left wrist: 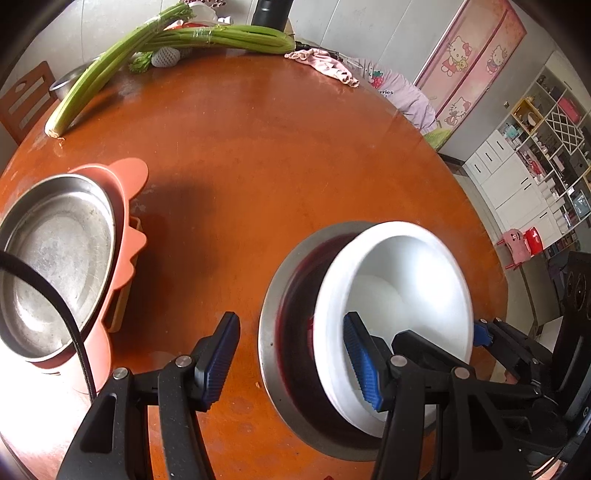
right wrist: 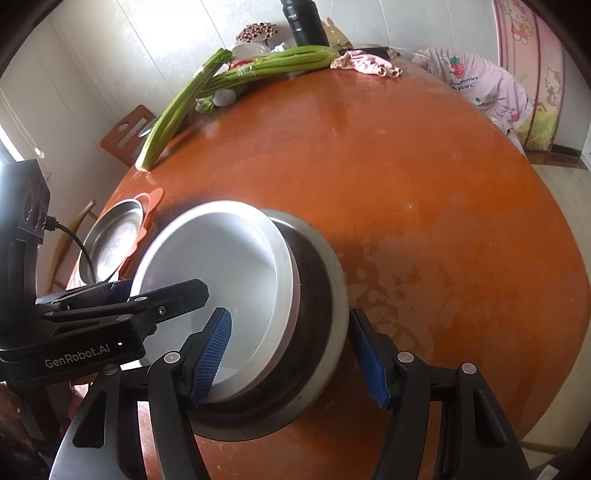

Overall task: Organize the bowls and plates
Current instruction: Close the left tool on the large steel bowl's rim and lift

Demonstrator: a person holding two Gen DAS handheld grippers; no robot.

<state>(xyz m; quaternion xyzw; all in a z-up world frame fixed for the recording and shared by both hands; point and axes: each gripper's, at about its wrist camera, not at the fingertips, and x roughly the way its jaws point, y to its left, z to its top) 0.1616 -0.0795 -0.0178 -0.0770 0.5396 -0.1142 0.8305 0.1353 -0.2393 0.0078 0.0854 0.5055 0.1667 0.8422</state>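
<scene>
A white bowl (left wrist: pixel 402 295) sits tilted inside a steel bowl (left wrist: pixel 291 310) stained dark red, on the orange round table (left wrist: pixel 277 147). My left gripper (left wrist: pixel 291 358) is open; its fingers straddle the near left rims of both bowls, one finger inside the white bowl. My right gripper (right wrist: pixel 291 354) is open, one finger inside the white bowl (right wrist: pixel 221 273), the other outside the steel bowl (right wrist: pixel 325 295). A steel plate (left wrist: pixel 55 258) rests on a coral-pink tray (left wrist: pixel 129 177) at the left.
Celery stalks (left wrist: pixel 177 40) lie across the table's far side with a pink cloth (left wrist: pixel 325 62) and a black bottle (left wrist: pixel 269 13). A wooden chair (left wrist: pixel 26 99) stands at the far left. Shelves (left wrist: pixel 546 147) line the right wall.
</scene>
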